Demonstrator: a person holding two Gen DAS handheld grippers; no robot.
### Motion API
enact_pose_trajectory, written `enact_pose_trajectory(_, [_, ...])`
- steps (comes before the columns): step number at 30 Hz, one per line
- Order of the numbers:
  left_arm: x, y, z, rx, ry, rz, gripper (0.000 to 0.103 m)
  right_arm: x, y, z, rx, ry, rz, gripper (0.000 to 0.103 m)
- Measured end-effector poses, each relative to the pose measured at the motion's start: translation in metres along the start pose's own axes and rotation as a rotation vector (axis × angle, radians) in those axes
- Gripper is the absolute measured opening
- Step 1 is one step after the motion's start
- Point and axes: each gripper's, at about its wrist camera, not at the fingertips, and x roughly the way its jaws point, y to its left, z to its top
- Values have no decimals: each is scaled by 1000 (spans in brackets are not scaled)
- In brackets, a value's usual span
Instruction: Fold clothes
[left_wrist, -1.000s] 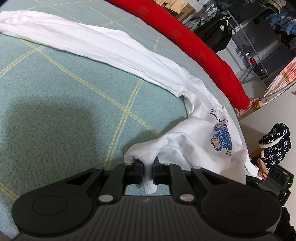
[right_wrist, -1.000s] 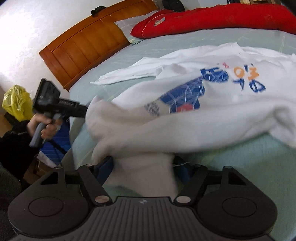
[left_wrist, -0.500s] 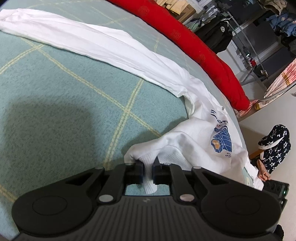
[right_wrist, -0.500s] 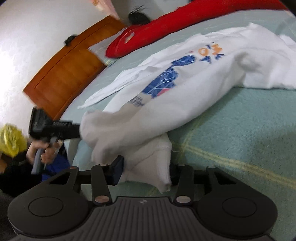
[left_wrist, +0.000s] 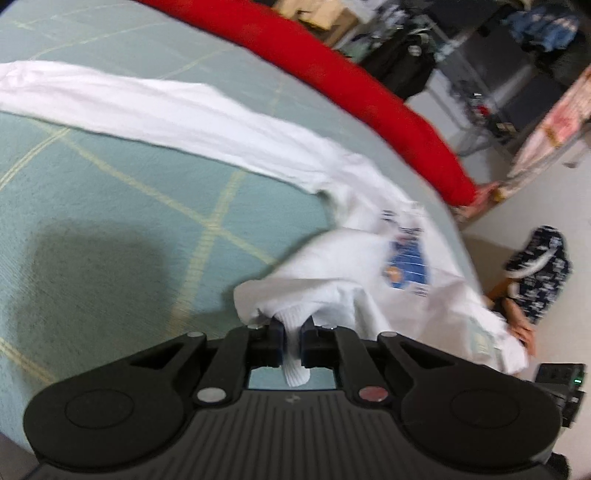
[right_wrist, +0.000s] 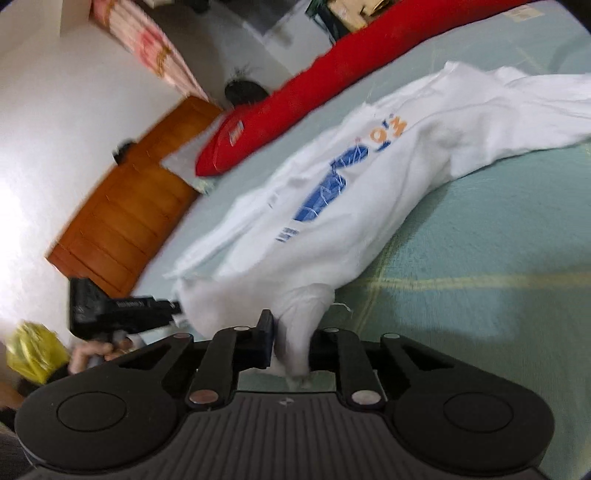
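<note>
While the left gripper (left_wrist: 291, 341) pinches a ribbed edge of the white shirt (left_wrist: 343, 266) between jaws pressed nearly together, the left wrist view shows most of the garment lying on the green bed (left_wrist: 110, 206), one long sleeve (left_wrist: 147, 107) trailing away across the cover and the blue print (left_wrist: 408, 258) facing up near the bed's edge; a red bolster (left_wrist: 343, 85) runs along the far side. The cloth rises in a small peak at the jaws, so the grip looks sound, and the hold should be kept firm and the lift gentle so the ribbing does not slip out. In the right wrist view, the right gripper (right_wrist: 291, 345) has just been closing, and a bunch of the same shirt (right_wrist: 369, 192) now sits clamped between its fingers (right_wrist: 264, 343); the fabric there is thicker and rumpled, so I judge more than one layer may be caught. The other gripper (right_wrist: 122, 308) shows at the left of this view, held at the shirt's other corner, with a wooden headboard (right_wrist: 125, 221) behind. To do this step well, both hands ought to draw apart until the hem between them is taut and straight, then raise together so the body hangs flat and the sleeve drags clear of wrinkles before any fold is laid; uneven height would likely skew the fold.
</note>
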Motion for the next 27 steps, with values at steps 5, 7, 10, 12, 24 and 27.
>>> enact_pose_trajectory(5, [-32, -23, -6, 45, -7, -94, 6, -42, 9, -3, 48, -70, 50, 16])
enact_pose_trajectory(7, [-46, -31, -8, 56, -14, -131, 6, -57, 15, -3, 55, -96, 57, 13])
enact_pose_trajectory(10, [-62, -42, -15, 82, -30, -160, 6, -82, 23, -5, 62, -145, 73, 11])
enact_pose_trajectory(12, [-68, -45, -20, 86, -30, -174, 6, -100, 28, -7, 62, -182, 89, 11])
enact_pose_trajectory(24, [-14, 11, -46, -11, 106, -16, 12, -72, -35, -55, 192, -108, -130, 32])
enact_pose_trajectory(27, [-20, 14, -51, 8, 96, -39, 19, -74, -37, -68, 182, -123, -103, 49])
